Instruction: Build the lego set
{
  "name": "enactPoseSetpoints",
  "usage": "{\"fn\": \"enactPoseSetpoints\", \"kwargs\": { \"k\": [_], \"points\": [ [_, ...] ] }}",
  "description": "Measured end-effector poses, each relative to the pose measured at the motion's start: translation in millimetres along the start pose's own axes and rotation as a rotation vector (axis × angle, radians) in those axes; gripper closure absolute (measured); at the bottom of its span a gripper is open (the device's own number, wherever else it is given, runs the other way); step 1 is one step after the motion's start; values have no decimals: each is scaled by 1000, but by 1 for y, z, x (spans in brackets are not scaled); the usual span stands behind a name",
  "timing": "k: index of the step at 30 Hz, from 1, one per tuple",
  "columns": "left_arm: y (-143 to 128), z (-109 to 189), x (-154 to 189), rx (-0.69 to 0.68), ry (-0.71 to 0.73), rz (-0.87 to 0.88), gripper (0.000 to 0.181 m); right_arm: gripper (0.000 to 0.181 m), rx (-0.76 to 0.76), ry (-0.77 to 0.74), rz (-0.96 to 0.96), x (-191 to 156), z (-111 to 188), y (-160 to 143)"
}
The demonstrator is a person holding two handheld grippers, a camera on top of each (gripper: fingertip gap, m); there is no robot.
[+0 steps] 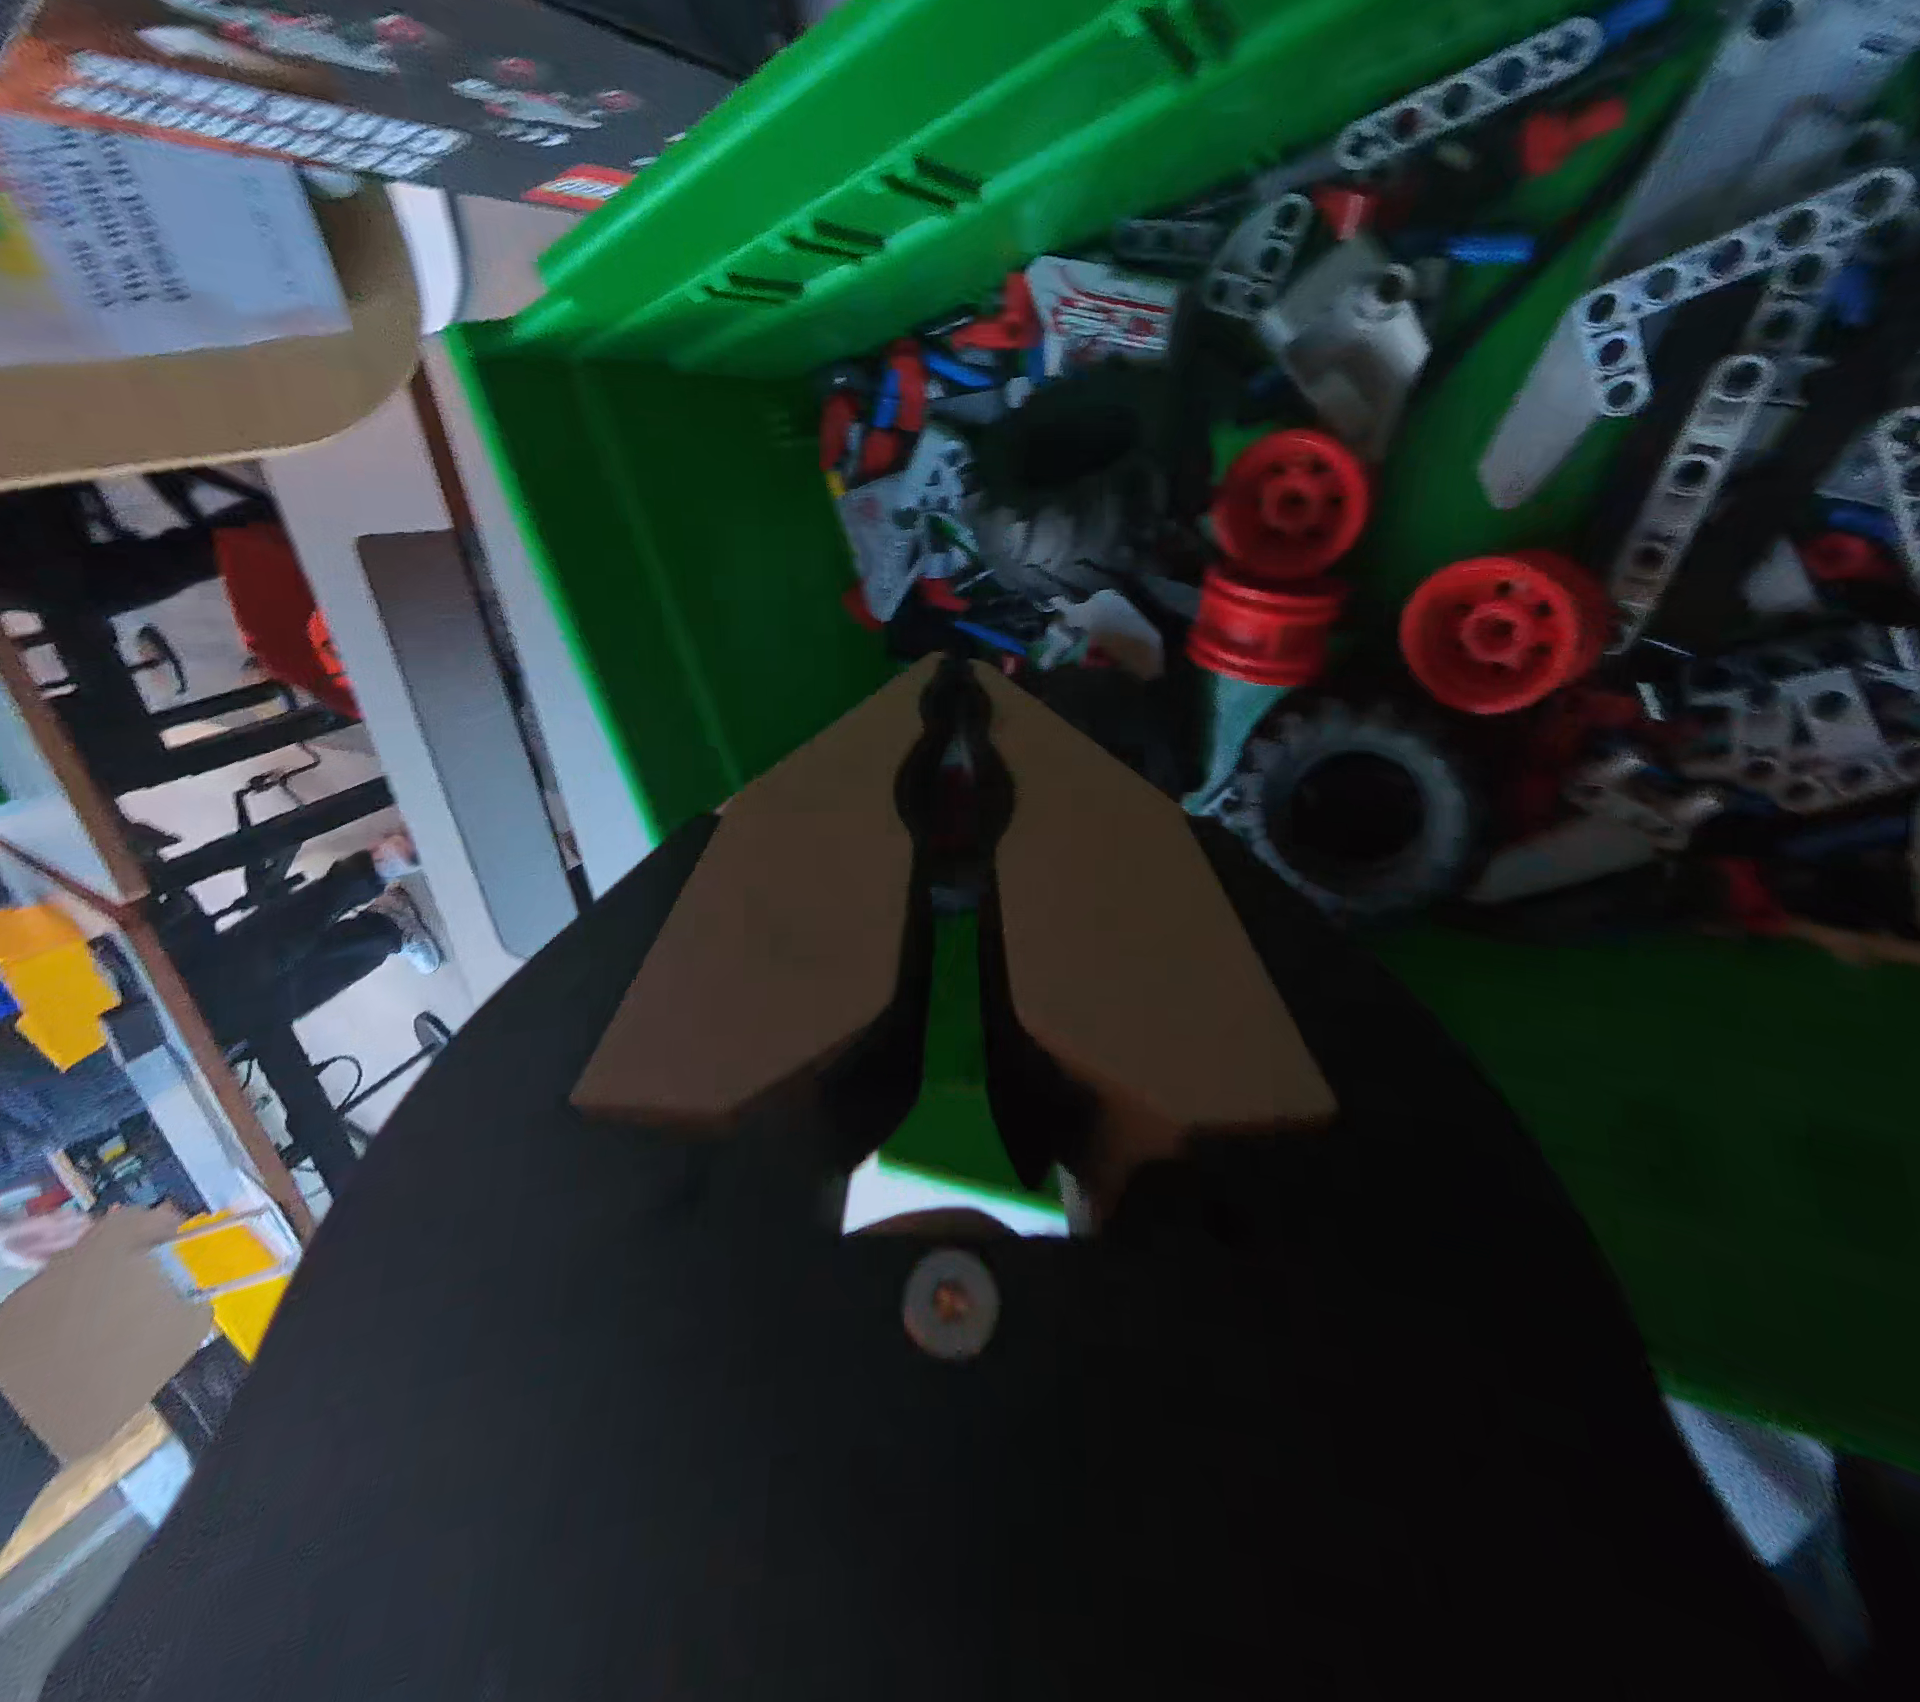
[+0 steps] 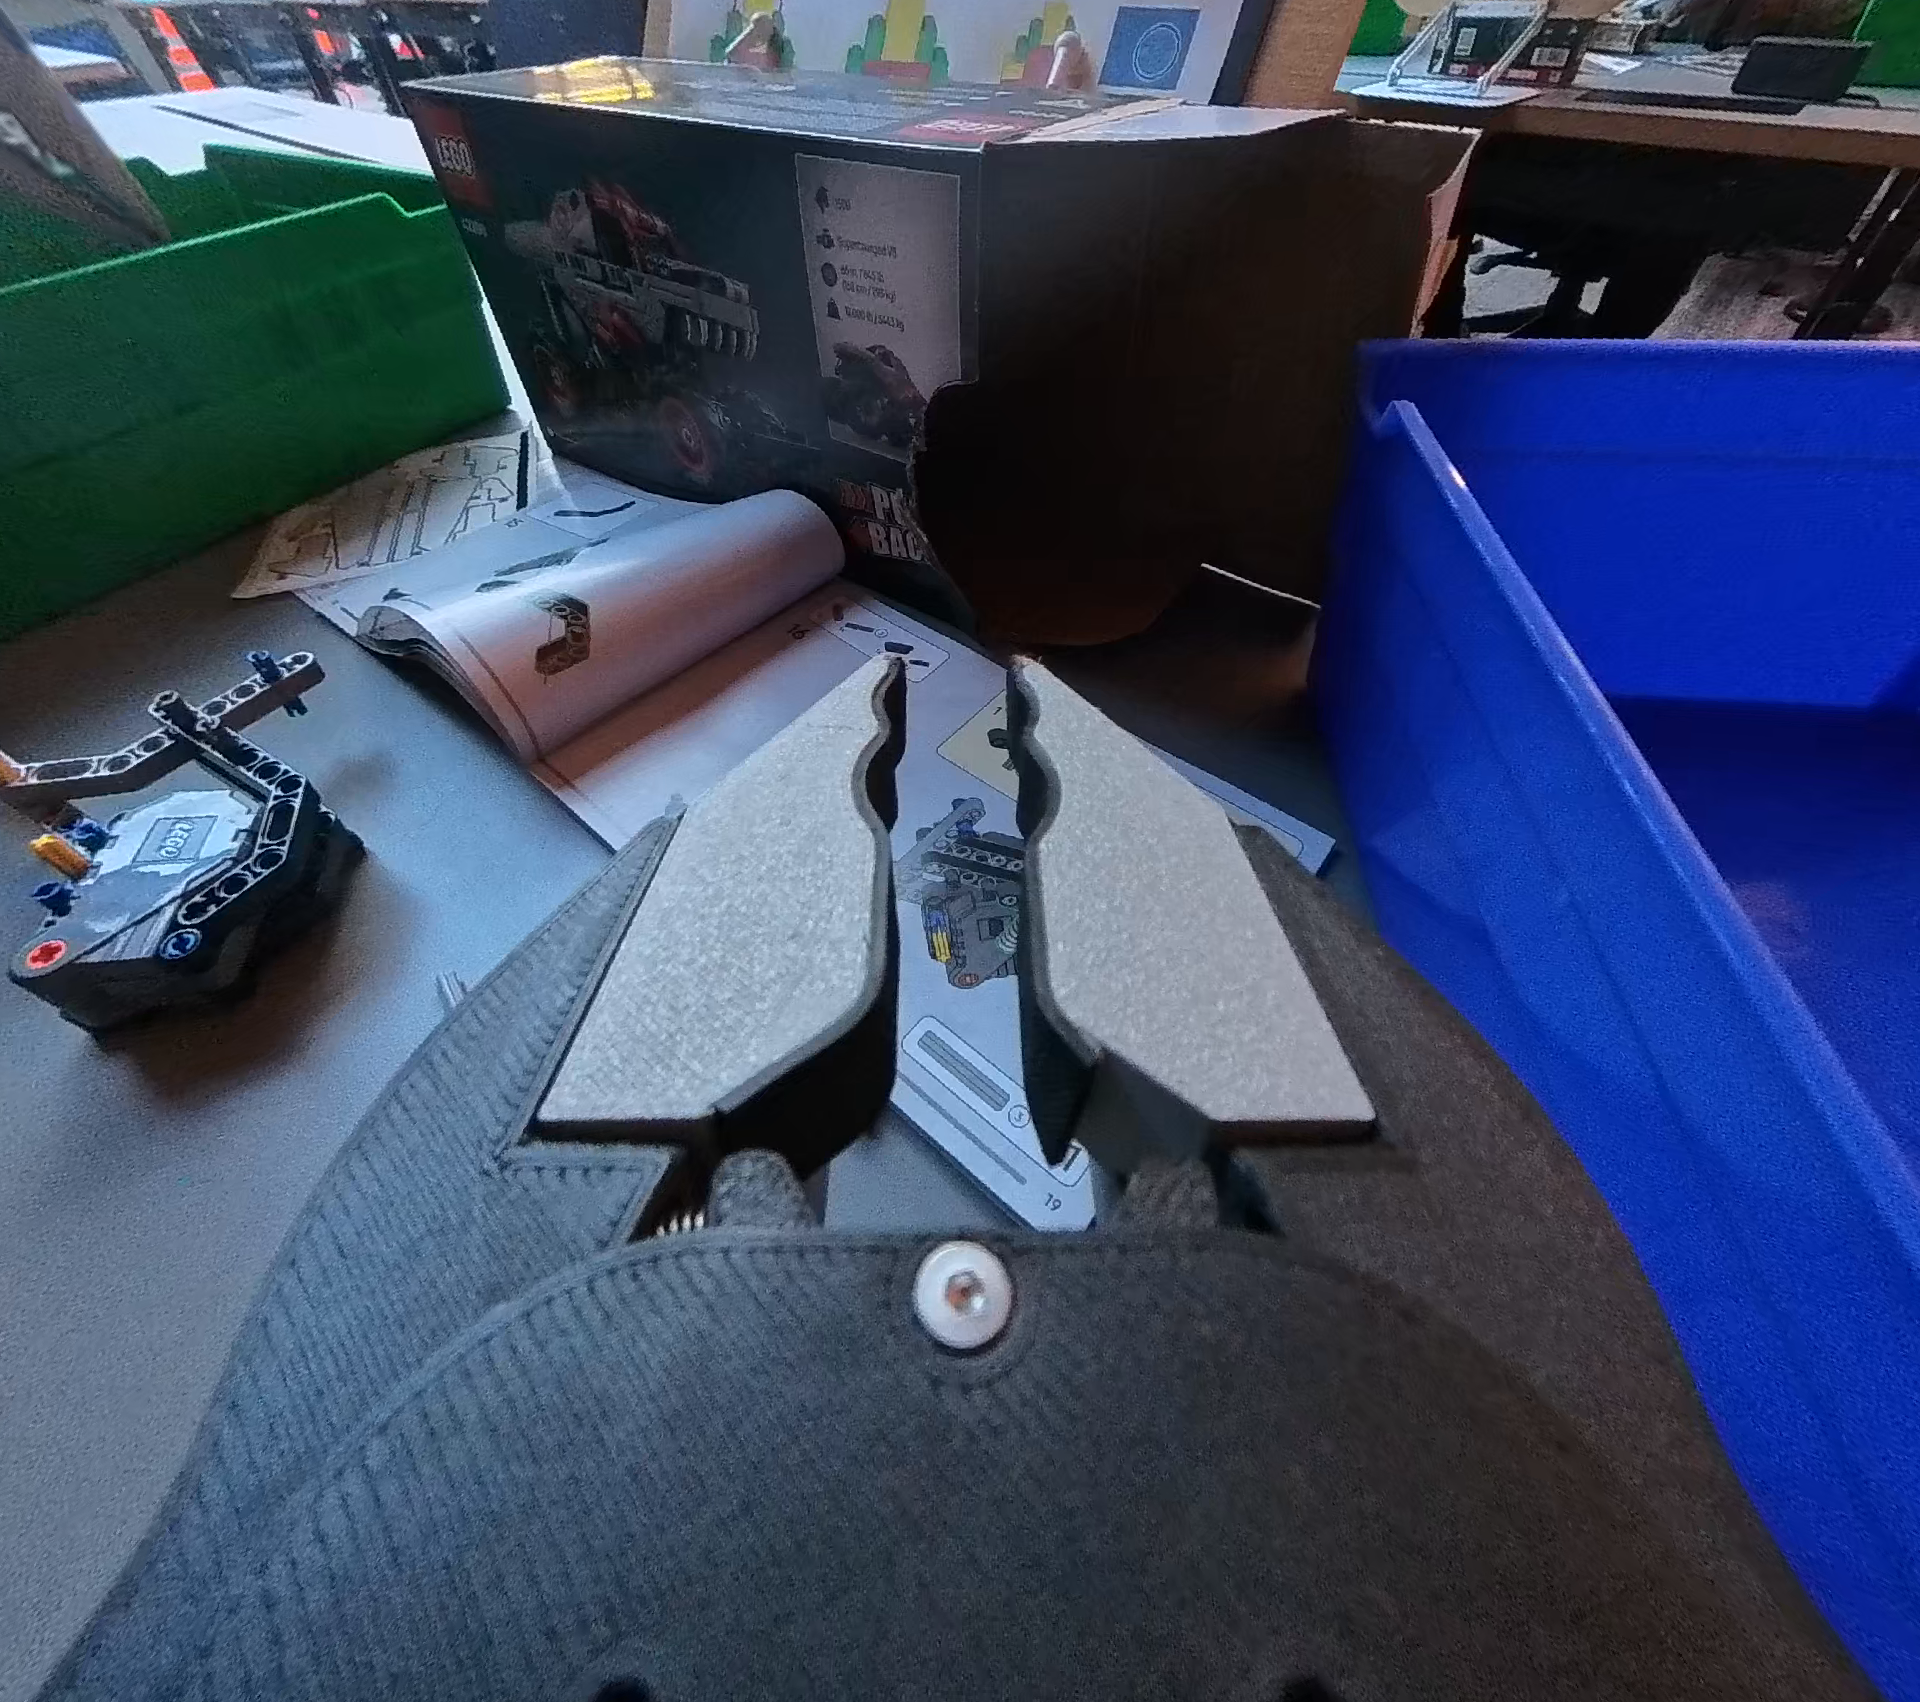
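The half-built model (image 2: 182, 852), a black frame of beams with blue pins, sits on the grey tabletop (image 2: 312, 1185) at the left of my right wrist view, well apart from both grippers. Just beyond it the instruction booklet (image 2: 665, 665) lies open against the set's box (image 2: 727, 281). My right gripper (image 2: 956, 686) hovers over the booklet, fingers slightly parted and empty. My left gripper (image 1: 951, 676) is pinched nearly together over the green bin (image 1: 644, 509), at the lower left edge of the loose pieces; something small and dark seems caught between the tips, but blur keeps me from being sure. A pin that tiny could slip and vanish among the red wheels (image 1: 1288, 499). The bin wall crowds my left; the blue bin (image 2: 1558, 821) hems my right
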State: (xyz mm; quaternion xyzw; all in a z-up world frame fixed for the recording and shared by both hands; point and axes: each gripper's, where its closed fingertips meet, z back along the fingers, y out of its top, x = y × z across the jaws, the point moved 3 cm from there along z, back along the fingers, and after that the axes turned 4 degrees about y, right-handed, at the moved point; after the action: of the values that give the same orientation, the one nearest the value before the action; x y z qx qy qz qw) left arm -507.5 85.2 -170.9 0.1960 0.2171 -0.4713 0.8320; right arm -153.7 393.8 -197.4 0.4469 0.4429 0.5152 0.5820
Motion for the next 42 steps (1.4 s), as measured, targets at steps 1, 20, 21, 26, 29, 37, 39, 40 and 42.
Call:
{"fn": "enactPoseSetpoints", "kwargs": {
  "k": [1, 20, 21, 26, 29, 37, 39, 40, 42],
  "points": [
    [-3, 1, -5, -3, 23, 16, 181, 165, 0, 0, 0, 0, 0, 0],
    [-33, -45, 6, -198, -72, 26, 181, 166, -2, -5, 1, 0, 0, 0],
    [-29, -47, 10, -190, -90, 15, 181, 166, -1, -5, 2, 0, 0, 0],
    [-19, -29, -13, -90, 36, 35, 181, 166, -3, 0, 0, 0, 0, 0],
    [-16, -17, -28, -41, 123, 63, 179, 166, -4, -1, 1, 0, -1, 0],
    [-28, -19, -29, -116, 149, 39, 174, 166, -2, -3, 2, 0, 0, 0],
    [-33, -19, -32, -132, 159, 63, 174, 166, -2, -3, 1, 0, 0, 0],
    [-35, -20, -33, -137, 155, 72, 174, 166, -2, -3, 0, 0, 0, 0],
    [-39, -23, -31, -158, 145, 74, 173, 166, -3, -3, 1, 0, 0, 0]
  ]
}}
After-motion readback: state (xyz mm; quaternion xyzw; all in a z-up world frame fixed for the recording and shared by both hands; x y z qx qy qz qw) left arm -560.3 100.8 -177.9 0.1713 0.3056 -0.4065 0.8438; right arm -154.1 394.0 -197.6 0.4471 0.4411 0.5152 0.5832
